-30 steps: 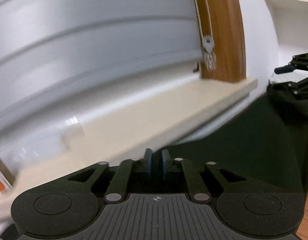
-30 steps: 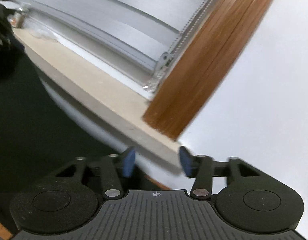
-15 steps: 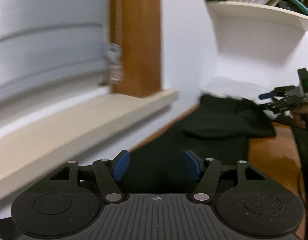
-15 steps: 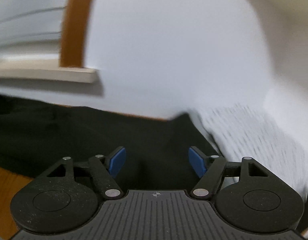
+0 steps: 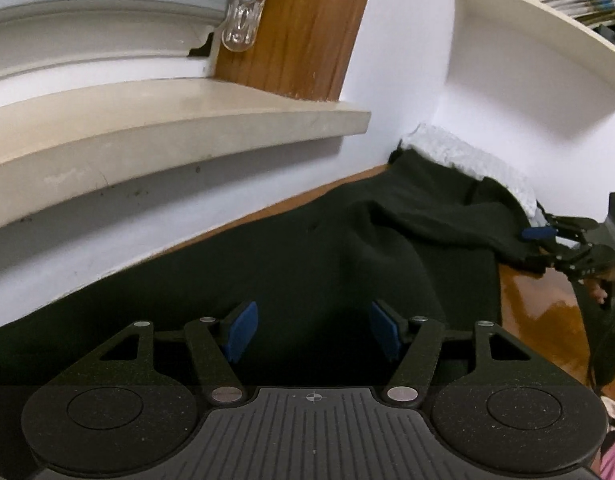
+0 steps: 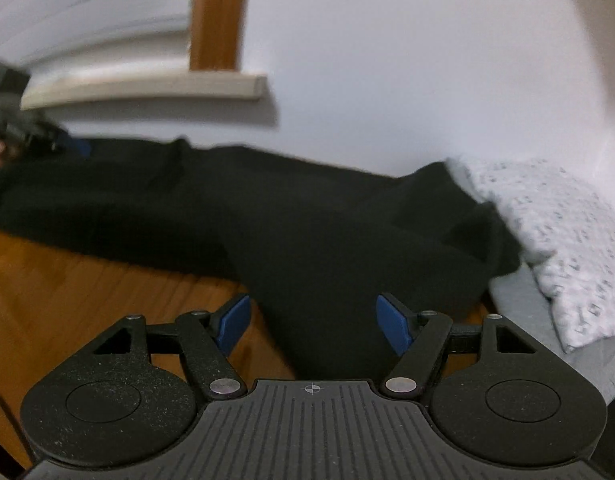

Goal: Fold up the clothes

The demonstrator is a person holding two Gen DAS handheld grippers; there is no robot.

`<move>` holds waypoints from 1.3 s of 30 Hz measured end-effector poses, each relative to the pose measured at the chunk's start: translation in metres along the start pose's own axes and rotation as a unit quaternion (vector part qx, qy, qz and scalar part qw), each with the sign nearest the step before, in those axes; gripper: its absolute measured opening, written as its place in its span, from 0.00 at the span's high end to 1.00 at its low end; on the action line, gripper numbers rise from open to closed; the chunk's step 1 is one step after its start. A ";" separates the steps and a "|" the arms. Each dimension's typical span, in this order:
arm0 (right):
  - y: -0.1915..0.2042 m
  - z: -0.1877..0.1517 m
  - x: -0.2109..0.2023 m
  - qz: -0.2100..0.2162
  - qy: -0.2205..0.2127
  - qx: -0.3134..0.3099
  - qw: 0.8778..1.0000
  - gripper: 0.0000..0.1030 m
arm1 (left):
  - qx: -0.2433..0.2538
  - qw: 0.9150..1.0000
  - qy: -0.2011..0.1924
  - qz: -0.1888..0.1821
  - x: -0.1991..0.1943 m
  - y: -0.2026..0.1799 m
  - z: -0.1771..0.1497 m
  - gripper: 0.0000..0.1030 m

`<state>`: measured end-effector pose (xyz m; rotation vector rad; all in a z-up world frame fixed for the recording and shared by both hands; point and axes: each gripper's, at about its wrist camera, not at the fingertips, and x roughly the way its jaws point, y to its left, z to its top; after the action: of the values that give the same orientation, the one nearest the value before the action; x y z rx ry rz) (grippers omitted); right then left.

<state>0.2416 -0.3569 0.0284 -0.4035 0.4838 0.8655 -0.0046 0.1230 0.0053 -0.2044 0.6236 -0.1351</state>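
Note:
A black garment (image 5: 347,248) lies spread on the wooden table (image 5: 539,304) along the wall. It also shows in the right wrist view (image 6: 307,232), with a rumpled fold at its right end. My left gripper (image 5: 313,330) is open and empty just above the garment's near part. My right gripper (image 6: 313,322) is open and empty over the garment's edge near the table. The right gripper also shows in the left wrist view (image 5: 547,236), at the garment's far end. The left gripper shows blurred in the right wrist view (image 6: 47,140).
A white patterned cloth (image 6: 555,232) lies on a grey one (image 6: 519,304), right of the garment; it also shows in the left wrist view (image 5: 467,156). A beige windowsill (image 5: 167,120) juts over the table's back edge. A white shelf (image 5: 547,24) holds books.
My left gripper was shut on the black garment, then opened and let it go. Both grippers swung down from the window towards the garment on the table.

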 end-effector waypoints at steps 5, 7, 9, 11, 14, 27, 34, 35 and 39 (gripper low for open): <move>-0.003 0.014 0.005 -0.010 0.021 -0.014 1.000 0.91 | -0.009 1.000 0.002 0.002 0.002 0.003 -0.002 0.35; -0.004 0.029 0.002 -0.024 0.012 -0.026 0.999 0.92 | -0.015 1.000 -0.002 0.003 0.001 0.005 -0.003 0.35; -0.011 0.057 0.005 -0.036 -0.003 -0.023 0.999 0.92 | -0.019 1.000 -0.006 0.005 0.000 0.006 -0.003 0.35; -0.019 0.088 0.013 -0.057 -0.024 -0.020 0.998 0.93 | -0.023 1.000 -0.010 0.006 -0.001 0.007 -0.003 0.35; -0.031 0.134 0.026 -0.088 -0.056 -0.016 0.994 0.92 | -0.027 1.000 -0.012 0.007 -0.002 0.008 -0.003 0.35; -0.084 0.129 0.051 -0.119 -0.059 0.095 0.987 0.52 | -0.034 0.999 -0.005 0.011 0.001 0.009 -0.003 0.33; -0.095 0.079 0.034 -0.123 -0.037 0.148 0.981 0.52 | -0.034 0.999 -0.003 0.011 0.001 0.009 -0.003 0.31; -0.094 0.076 0.035 -0.126 -0.035 0.149 0.980 0.52 | -0.033 0.999 -0.003 0.012 0.001 0.009 -0.003 0.31; -0.091 0.063 0.039 -0.138 -0.026 0.152 0.978 0.50 | -0.031 0.999 -0.004 0.014 0.001 0.008 -0.003 0.31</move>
<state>0.3505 -0.3536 0.0714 -0.1596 0.4890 0.5210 -0.0052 0.1302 0.0009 -0.2568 0.6232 -0.0879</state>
